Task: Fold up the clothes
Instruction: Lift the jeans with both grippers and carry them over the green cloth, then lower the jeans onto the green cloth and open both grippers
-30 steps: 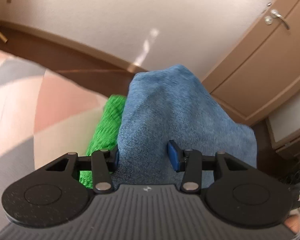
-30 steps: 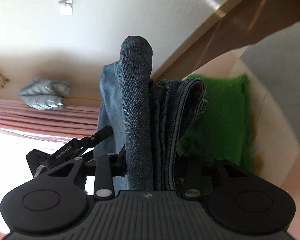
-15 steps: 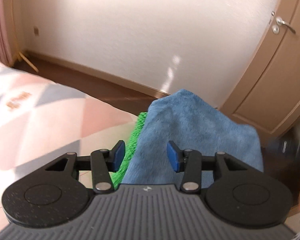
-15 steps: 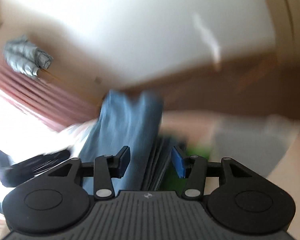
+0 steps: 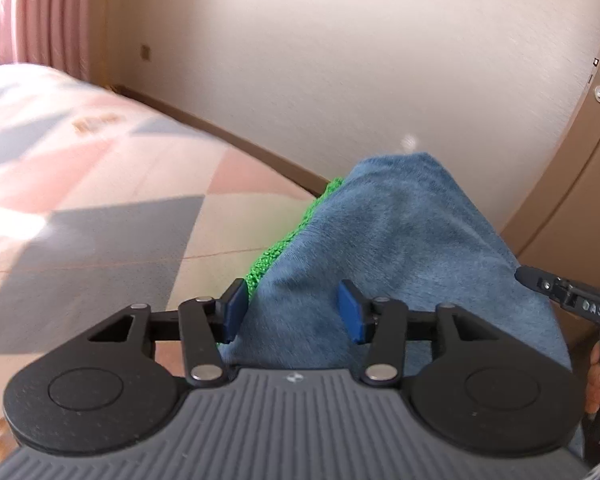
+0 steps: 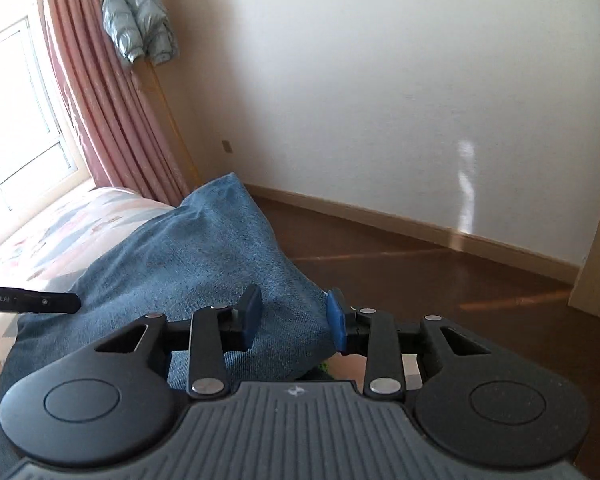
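Folded blue jeans [image 5: 400, 248] lie on a green knitted garment [image 5: 284, 244] at the bed's edge. My left gripper [image 5: 292, 312] is open, its blue pads either side of the near end of the jeans, not clamped. In the right wrist view the jeans [image 6: 188, 256] lie in front of my right gripper [image 6: 292, 316], which is open with its pads just above the near right corner. The right gripper's tip shows at the right of the left wrist view [image 5: 568, 300], and the left gripper's tip shows at the left of the right wrist view [image 6: 32, 302].
The bed [image 5: 100, 184] has a pink, grey and cream patterned cover. Beyond it are brown floor [image 6: 420, 272], a white wall, a door [image 5: 580, 184], pink curtains [image 6: 112, 96] and a hanging grey jacket [image 6: 140, 16].
Both grippers have let go of the jeans and pulled back. The right gripper has swung round to upright, so the jeans now lie flat on the green garment.
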